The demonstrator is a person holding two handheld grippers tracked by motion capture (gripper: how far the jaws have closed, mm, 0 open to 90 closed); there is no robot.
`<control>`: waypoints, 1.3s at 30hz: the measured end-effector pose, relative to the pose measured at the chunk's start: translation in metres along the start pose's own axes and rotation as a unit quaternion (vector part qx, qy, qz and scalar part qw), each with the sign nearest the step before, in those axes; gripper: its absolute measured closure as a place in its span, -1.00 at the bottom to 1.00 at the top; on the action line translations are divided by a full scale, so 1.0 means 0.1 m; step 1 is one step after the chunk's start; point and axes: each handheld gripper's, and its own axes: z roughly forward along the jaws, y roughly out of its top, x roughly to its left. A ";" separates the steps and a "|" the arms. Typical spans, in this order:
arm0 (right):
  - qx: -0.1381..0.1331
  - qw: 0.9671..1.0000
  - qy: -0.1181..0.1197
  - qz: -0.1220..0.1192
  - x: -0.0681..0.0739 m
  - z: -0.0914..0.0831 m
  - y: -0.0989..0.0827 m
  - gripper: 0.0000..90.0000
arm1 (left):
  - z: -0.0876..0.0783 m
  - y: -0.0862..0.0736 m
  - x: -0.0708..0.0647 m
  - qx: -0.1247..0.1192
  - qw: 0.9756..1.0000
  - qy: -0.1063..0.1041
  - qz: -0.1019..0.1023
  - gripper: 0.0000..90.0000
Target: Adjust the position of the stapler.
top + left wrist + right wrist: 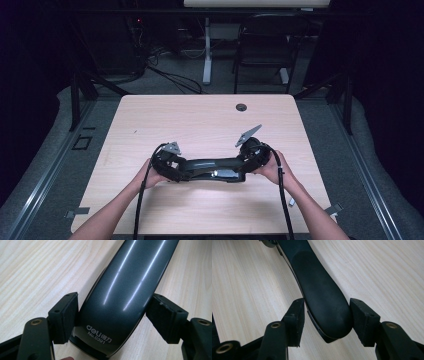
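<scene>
Claws: my left claw (112,320) pinched the stapler's (212,169) glossy end. My right claw (325,322) straddled its matte end, apparently touching. Bare surface (200,120) lay beyond.

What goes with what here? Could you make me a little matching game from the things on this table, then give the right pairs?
Things:
1. stapler
2. table
3. left gripper
4. round hole

Descriptions:
A. light wood grain
B. glossy dark body, lying between both grippers
C. near the table's far edge
D. jaws on either side of the end printed "deli"

Pairs: 1-B, 2-A, 3-D, 4-C
</scene>
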 end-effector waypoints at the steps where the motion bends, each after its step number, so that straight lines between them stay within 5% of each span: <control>1: 0.001 1.000 0.000 -0.002 0.00 0.00 0.00 0.05 | 0.00 -0.01 0.00 -0.002 1.000 -0.007 0.000 -0.39; 39: -0.009 1.000 0.003 -0.006 0.16 0.01 -0.06 0.04 | -0.08 -0.07 -0.13 0.018 1.000 0.000 0.003 -0.38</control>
